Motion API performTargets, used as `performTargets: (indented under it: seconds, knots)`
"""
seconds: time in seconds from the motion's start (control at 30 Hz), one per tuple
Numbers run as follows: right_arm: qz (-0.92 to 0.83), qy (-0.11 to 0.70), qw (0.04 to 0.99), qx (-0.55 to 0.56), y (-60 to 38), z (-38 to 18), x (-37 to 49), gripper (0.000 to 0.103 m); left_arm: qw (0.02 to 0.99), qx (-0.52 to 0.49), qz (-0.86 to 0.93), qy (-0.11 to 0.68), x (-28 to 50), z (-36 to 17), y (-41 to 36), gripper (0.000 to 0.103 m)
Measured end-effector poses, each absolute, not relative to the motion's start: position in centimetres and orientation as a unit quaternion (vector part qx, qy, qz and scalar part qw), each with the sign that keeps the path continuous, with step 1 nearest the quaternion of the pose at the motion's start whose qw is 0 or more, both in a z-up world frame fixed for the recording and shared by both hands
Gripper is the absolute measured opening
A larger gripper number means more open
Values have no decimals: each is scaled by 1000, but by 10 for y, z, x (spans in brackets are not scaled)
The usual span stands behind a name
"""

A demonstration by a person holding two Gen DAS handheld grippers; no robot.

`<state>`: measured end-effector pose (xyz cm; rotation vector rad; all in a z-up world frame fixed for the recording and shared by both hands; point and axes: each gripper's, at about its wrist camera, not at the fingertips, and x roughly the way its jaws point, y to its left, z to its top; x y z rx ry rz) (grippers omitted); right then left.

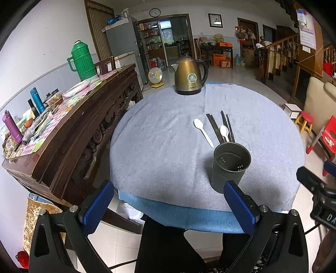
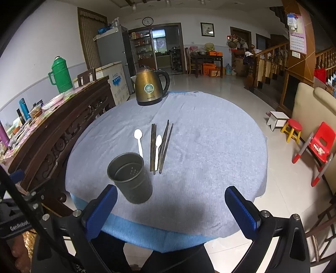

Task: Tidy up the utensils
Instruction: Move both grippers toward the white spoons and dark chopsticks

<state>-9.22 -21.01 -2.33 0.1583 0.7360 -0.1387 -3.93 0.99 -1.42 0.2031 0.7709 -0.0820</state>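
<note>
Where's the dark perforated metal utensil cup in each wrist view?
Left wrist: dark perforated metal utensil cup lower right of centre, just beyond the right finger.
Right wrist: cup lower left of centre, beyond the left finger.
Shared landmark: bronze electric kettle at the table's far edge.

brass kettle [image 1: 190,76], green thermos [image 1: 82,61], red stool [image 1: 305,121], wall clock [image 1: 155,12]

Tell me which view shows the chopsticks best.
The right wrist view: the chopsticks lie fully visible beside the holder cup, ends included. In the left wrist view, the cup's rim hides their near ends.
</note>
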Motion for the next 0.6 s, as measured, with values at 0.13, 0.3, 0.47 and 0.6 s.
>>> performTargets:
  seconds: [0.13,0.3,0.47,0.6]
  knots:
    - [-67,359,928,78,-210,-23,-97,103,921,99,-40,375,-38,-15,10,103]
    - [-64,360,927,78,-209,-25,-97,103,920,98,-42,376,-38,-15,11,103]
    - [-61,359,928,77,-206,-23,-96,103,920,100,-43,377,-38,-16,10,103]
    - [-59,360,928,78,-206,-23,-94,103,919,100,-42,379,-37,-18,11,103]
